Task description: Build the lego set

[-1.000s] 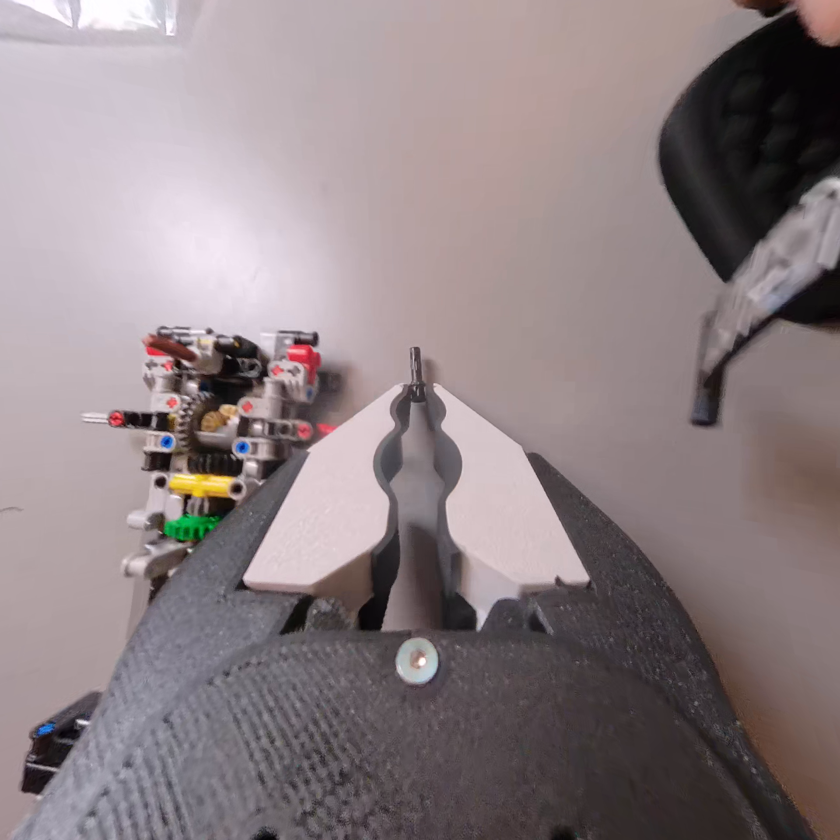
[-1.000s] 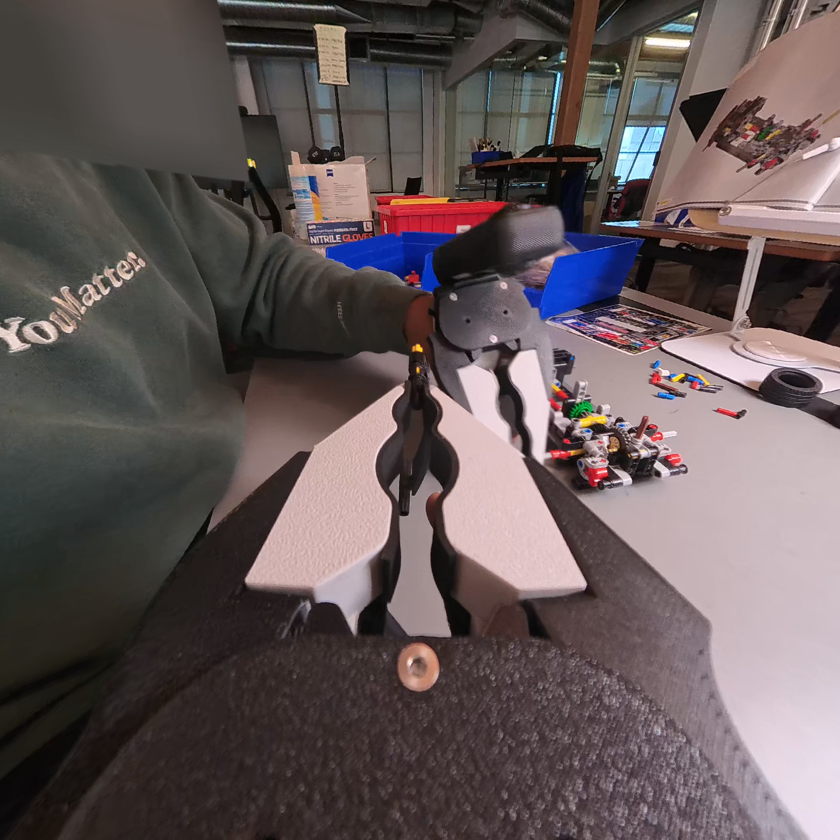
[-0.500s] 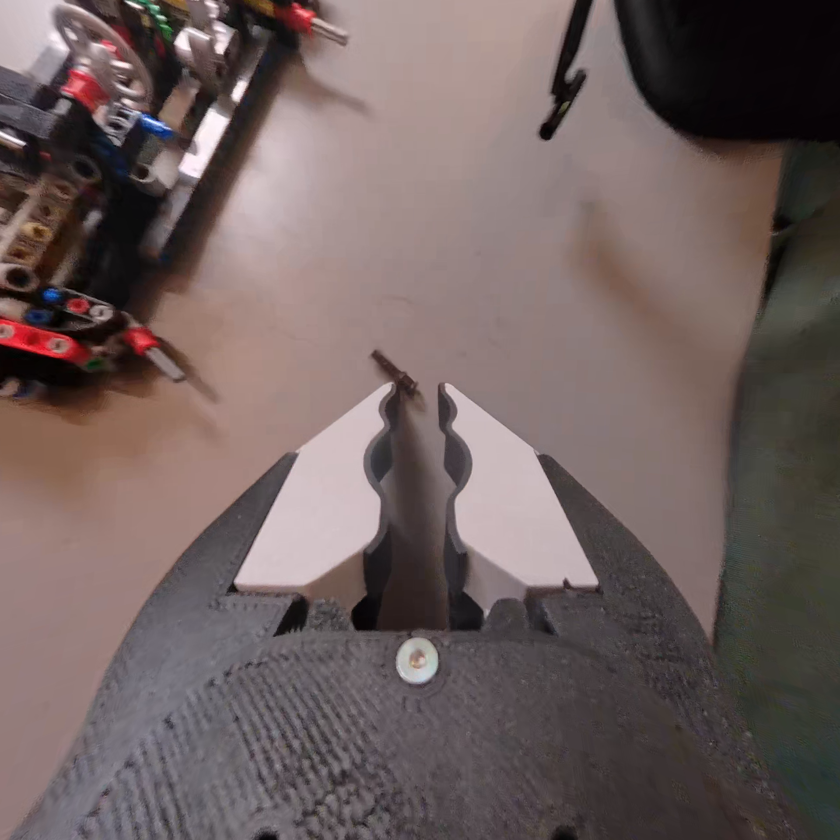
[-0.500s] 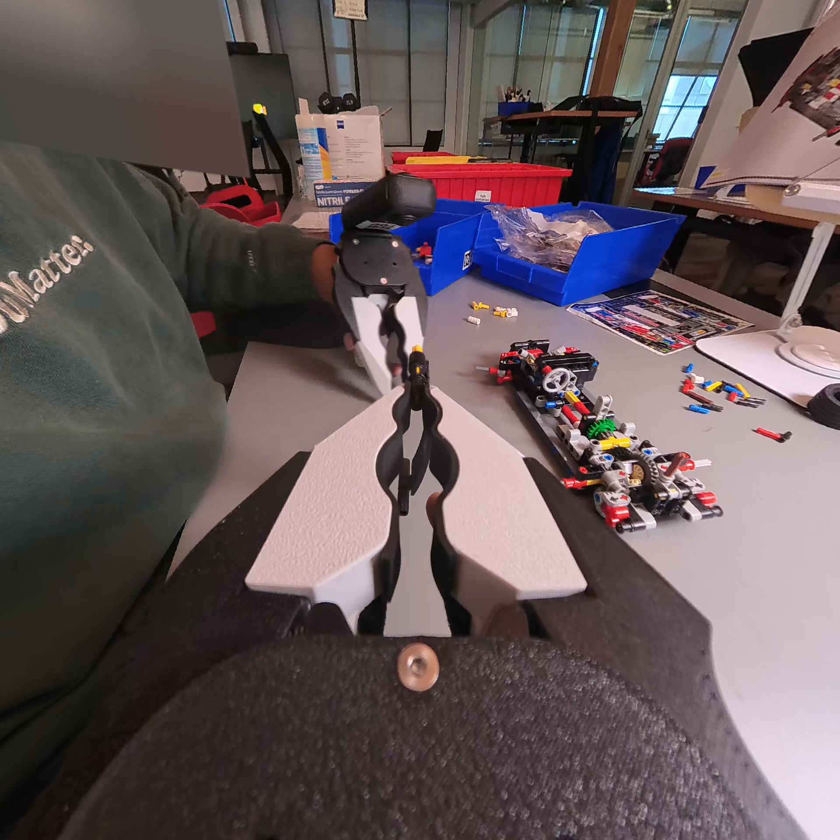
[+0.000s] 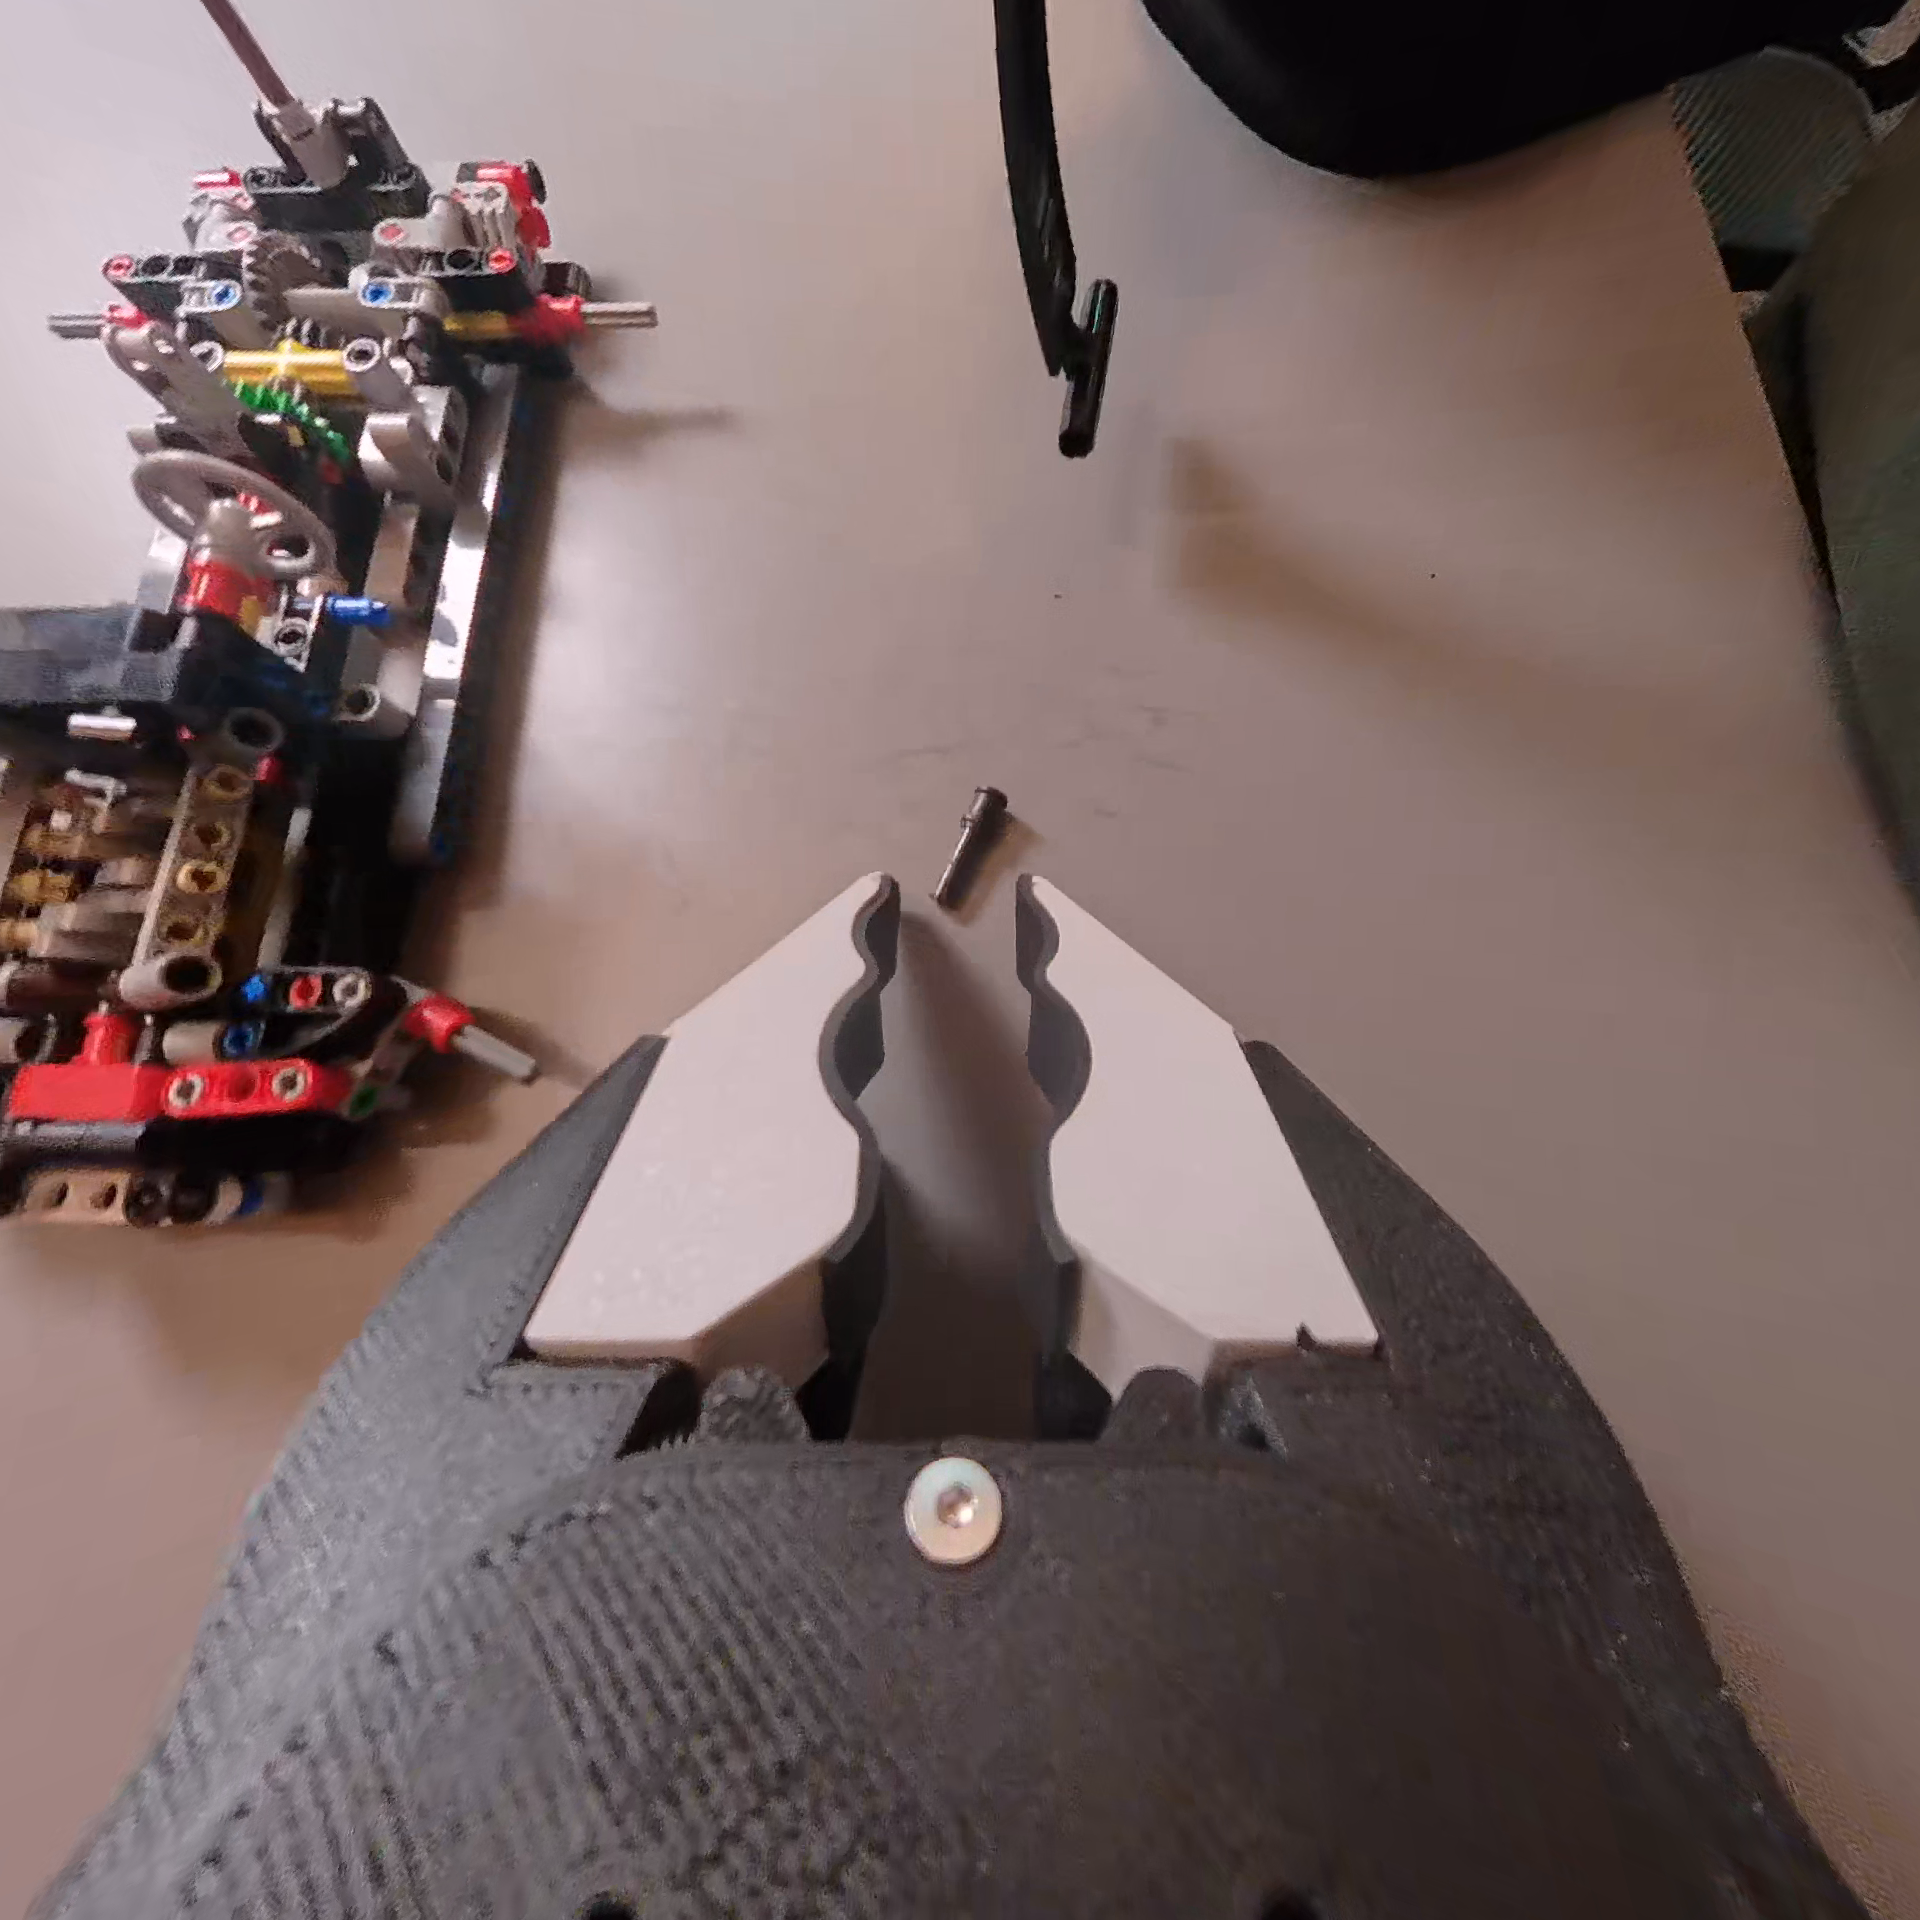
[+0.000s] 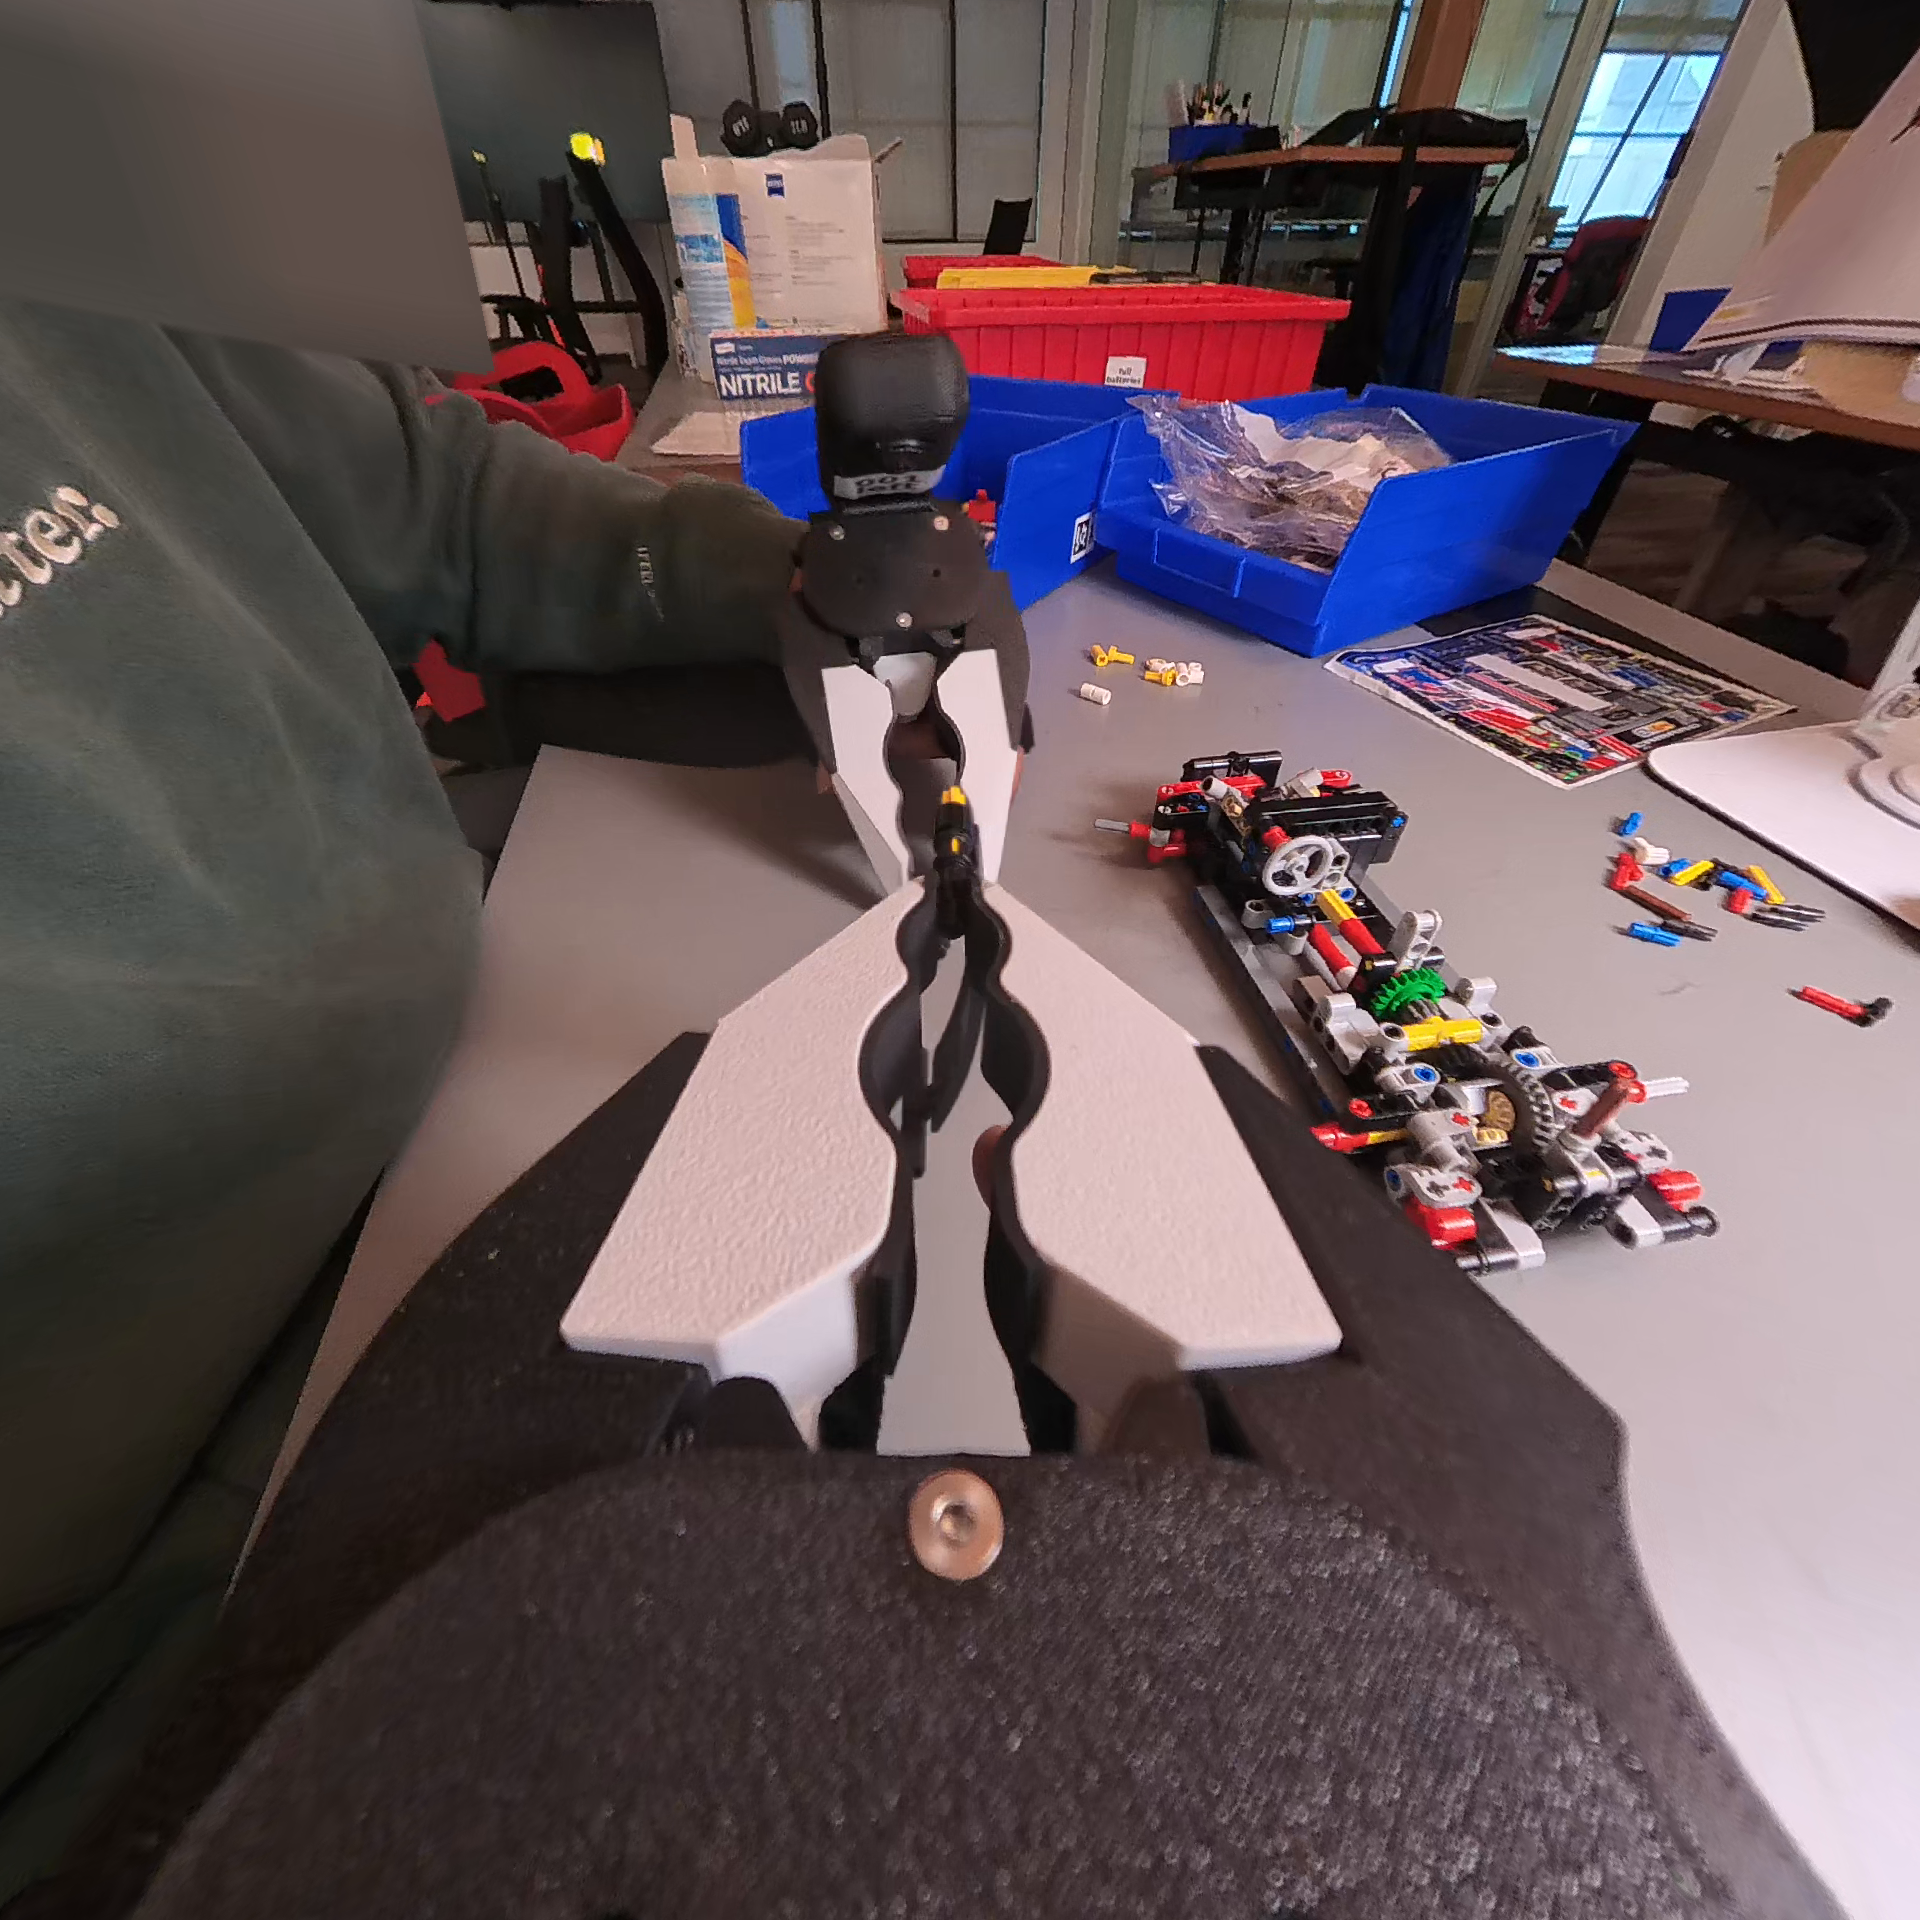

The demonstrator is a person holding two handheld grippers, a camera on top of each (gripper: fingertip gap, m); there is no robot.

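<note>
My left gripper (image 5: 956, 896) is open and empty, low over the grey table (image 5: 1299, 727). A small black pin (image 5: 968, 858) lies on the table just beyond its fingertips. The partly built lego chassis (image 5: 291, 582) lies to its left and shows in the right wrist view (image 6: 1403, 997) too. My right gripper (image 6: 954, 900) is shut on a thin curved black lego piece (image 6: 952, 844) with a yellow pin at its top. That piece hangs above the table in the left wrist view (image 5: 1044, 197). The left gripper's white fingers (image 6: 858, 748) point down just behind it.
Blue bins (image 6: 1351, 540) and a red bin (image 6: 1122, 322) stand at the back. A printed sheet (image 6: 1558, 696) and loose coloured pieces (image 6: 1704, 888) lie right of the chassis. A person's green sleeve (image 6: 208, 831) fills the left side. Across from one pair of fingers to the other is roughly 15 cm.
My left gripper has opened and let go of the black pin, which now lies on the table. It moved away from the chassis toward the person. The right gripper kept hold of its piece.
</note>
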